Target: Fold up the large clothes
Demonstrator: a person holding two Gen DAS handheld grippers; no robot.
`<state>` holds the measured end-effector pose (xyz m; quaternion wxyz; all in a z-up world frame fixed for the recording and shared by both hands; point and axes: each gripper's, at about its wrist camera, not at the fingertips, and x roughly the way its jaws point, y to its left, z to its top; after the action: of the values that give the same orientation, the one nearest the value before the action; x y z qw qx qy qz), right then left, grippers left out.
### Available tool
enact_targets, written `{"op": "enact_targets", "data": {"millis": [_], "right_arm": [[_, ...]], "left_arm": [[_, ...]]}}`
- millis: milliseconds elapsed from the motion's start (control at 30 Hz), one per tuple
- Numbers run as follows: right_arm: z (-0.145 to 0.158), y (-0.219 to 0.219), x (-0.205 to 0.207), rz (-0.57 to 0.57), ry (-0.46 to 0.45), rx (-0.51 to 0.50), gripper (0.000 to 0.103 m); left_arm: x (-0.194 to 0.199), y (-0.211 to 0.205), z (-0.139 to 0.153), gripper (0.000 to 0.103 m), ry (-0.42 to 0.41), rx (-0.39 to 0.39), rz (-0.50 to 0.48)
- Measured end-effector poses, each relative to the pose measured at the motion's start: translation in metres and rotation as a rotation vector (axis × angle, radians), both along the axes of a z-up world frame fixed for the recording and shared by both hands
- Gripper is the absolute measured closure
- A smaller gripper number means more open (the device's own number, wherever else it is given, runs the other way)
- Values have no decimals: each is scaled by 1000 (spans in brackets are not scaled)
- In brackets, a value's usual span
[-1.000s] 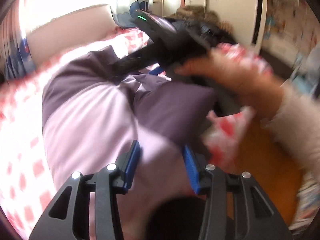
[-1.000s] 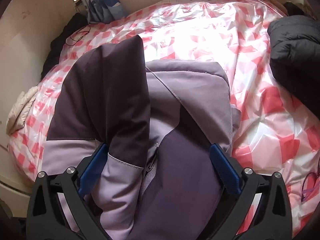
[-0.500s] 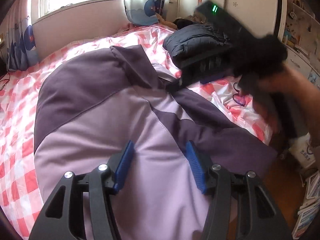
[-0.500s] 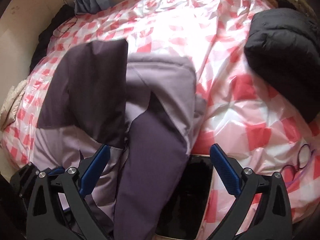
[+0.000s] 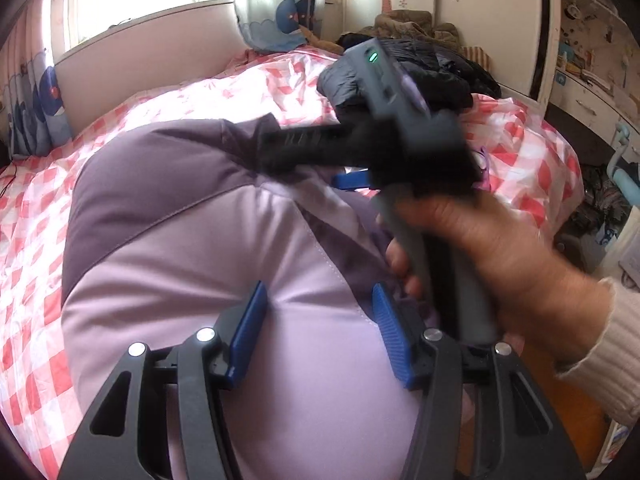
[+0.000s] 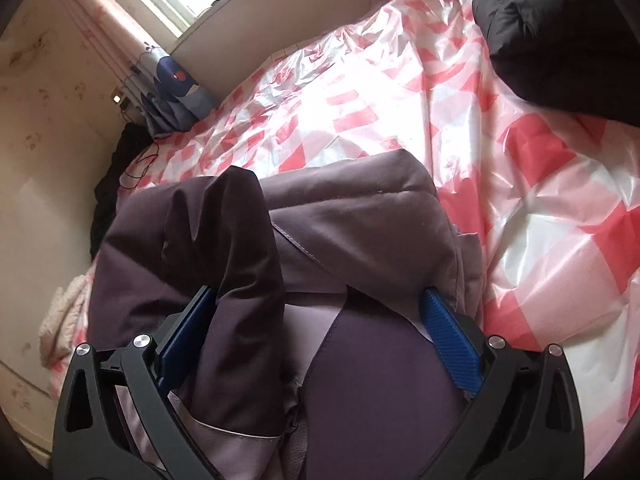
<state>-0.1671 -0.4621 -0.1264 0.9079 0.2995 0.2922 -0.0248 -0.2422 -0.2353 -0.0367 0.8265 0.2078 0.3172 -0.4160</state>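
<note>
A padded two-tone jacket, lilac [image 5: 224, 320] with dark purple panels [image 6: 360, 380], lies bunched on the bed. My left gripper [image 5: 316, 320] hovers low over its lilac part. The blue pads stand apart and do not pinch the fabric. My right gripper [image 6: 320, 320] is wide open over the collar end. A dark purple sleeve [image 6: 240, 260] rises between its jaws, against the left pad. In the left wrist view a person's hand [image 5: 480, 248] holds the right gripper [image 5: 304, 168] across the jacket's far side.
A pink-and-white checked plastic sheet [image 6: 540, 200] covers the bed. A folded black puffer jacket [image 6: 560, 32] lies at the far right of it. The headboard [image 5: 140, 60] and window are behind, with shelves [image 5: 592, 60] and floor to the right.
The right gripper rolled and dropped onto the jacket's collar end, and the sleeve now stands between its jaws. The left gripper moved in lower over the lilac panel. Its jaws are wider than one second ago.
</note>
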Motion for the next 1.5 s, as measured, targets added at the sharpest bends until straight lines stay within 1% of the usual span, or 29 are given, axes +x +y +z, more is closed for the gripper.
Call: {"op": "enact_targets", "data": {"millis": [33,100,200,233,267,300,367,400,467,567,633,767,1133,1500], "right_arm": [[-11,-6,0,-3,-8,9,7],[-26,-18,0,-2,-18,71,7],[-21,-16,3,22,16,42,7],[-17,-16,5,39,35,38,7],[-10,-15,4,47,57,18,7],[2,-12,-2,29,68,-26,7],[24,-2,-17,-26,30,-131,7],[30,2,-23,-52,12,-169,7],[26,6,-27,-72,17,-191,7],[4,1,-23,-67,30,-126,7],[-3,-1,-23,-70,33,-110,7],[-7,0,-21,-68,42,-110,7],[-20,-9,-16,-55,32,-47,7],[-27,-14,-16,-56,26,-16,6]], "left_arm": [[-1,0,0,50,9,-12,-10],[3,-2,1,50,28,-12,-13],[8,-2,9,50,90,-24,-4],[8,-2,8,50,84,-13,-1],[6,-3,5,50,63,4,1],[2,-4,4,50,38,20,3],[-3,-5,2,49,12,27,6],[-3,-4,2,49,11,23,7],[-5,-4,1,47,10,19,5],[-9,-6,-2,47,-7,21,3],[-9,-7,-3,47,-10,19,3],[-10,-9,-4,44,-15,17,-2],[-13,-14,-6,40,-36,19,-13],[-14,-17,-8,38,-56,25,-25]]}}
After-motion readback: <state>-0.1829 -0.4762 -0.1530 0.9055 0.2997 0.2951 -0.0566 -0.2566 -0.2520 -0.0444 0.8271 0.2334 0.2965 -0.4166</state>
